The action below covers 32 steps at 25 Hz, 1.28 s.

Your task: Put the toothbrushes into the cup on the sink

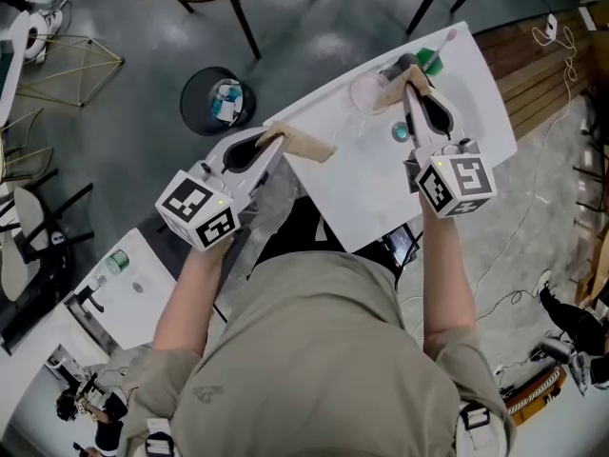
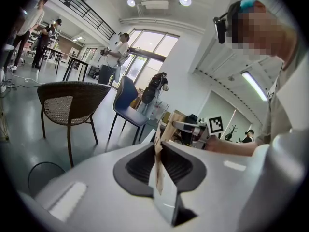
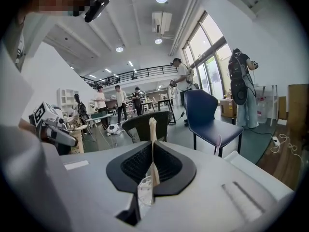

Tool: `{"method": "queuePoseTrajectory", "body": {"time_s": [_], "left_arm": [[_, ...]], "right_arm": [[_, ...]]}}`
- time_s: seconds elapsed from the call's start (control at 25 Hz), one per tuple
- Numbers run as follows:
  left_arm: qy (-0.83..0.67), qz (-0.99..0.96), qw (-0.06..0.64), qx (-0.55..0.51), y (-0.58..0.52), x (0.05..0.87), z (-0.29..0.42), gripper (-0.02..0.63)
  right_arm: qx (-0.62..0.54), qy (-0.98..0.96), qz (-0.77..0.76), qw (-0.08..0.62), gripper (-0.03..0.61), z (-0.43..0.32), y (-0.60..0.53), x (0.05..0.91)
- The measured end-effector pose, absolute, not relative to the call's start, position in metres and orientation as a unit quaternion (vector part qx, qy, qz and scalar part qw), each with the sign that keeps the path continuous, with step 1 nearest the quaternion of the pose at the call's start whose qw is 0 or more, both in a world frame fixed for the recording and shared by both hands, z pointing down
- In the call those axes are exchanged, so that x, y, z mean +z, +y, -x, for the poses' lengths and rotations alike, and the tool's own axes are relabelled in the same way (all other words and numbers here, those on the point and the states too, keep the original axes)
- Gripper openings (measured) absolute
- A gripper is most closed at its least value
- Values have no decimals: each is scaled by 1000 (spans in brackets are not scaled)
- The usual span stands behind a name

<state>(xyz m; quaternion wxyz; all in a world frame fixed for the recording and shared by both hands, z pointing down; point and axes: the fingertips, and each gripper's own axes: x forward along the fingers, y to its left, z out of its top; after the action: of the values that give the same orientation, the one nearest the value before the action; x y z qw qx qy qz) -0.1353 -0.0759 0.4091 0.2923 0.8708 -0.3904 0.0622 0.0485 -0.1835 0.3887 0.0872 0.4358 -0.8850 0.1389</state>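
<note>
Holding one tool in each hand, we start with what is closest to us. The left tongs (image 1: pixel 274 143) are closed together on a tan card piece (image 1: pixel 306 145), which sticks out past the tips, over the near edge of the white bench (image 1: pixel 362 193). In the left gripper view this card stands on edge between the two dark pads, and a pale glossy sheet hangs with it toward the camera.

The right tongs (image 1: pixel 411 84) are also pressed together, on a thin card strip (image 3: pixel 152 129). In the right gripper view a bit of clear plastic hangs at the lower end of the strip. The two card parts are well apart from each other.

On the bench, a small teal thing (image 1: pixel 400 133) lies just beside the body of the right tool. A little farther is the clear cup (image 1: pixel 364 91), near the tips of the right tongs. The strip overlaps its rim in the head view, and we cannot tell if they touch. We also cannot tell if the cup stands upright. Beyond it, near the far edge of the bench, lies a toothbrush (image 1: pixel 433 57) with a green part. It is not in the cup.

Farther, on the grey floor, stands a black bin (image 1: pixel 217 98) with some rubbish inside. The gripper views show a wicker chair (image 2: pixel 67 100), a blue chair (image 3: pixel 205 112), and several people (image 3: pixel 108 103) standing far behind in the hall.
</note>
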Motion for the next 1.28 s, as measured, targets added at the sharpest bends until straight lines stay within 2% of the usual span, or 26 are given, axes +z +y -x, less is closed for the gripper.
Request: {"method": "queuePoseTrajectory", "body": {"time_s": [1.28], "left_arm": [[-382,-873,298,61,-74,418,136,46]], "right_arm": [[117,-870,-456,145,18,-42,-174,440]]}}
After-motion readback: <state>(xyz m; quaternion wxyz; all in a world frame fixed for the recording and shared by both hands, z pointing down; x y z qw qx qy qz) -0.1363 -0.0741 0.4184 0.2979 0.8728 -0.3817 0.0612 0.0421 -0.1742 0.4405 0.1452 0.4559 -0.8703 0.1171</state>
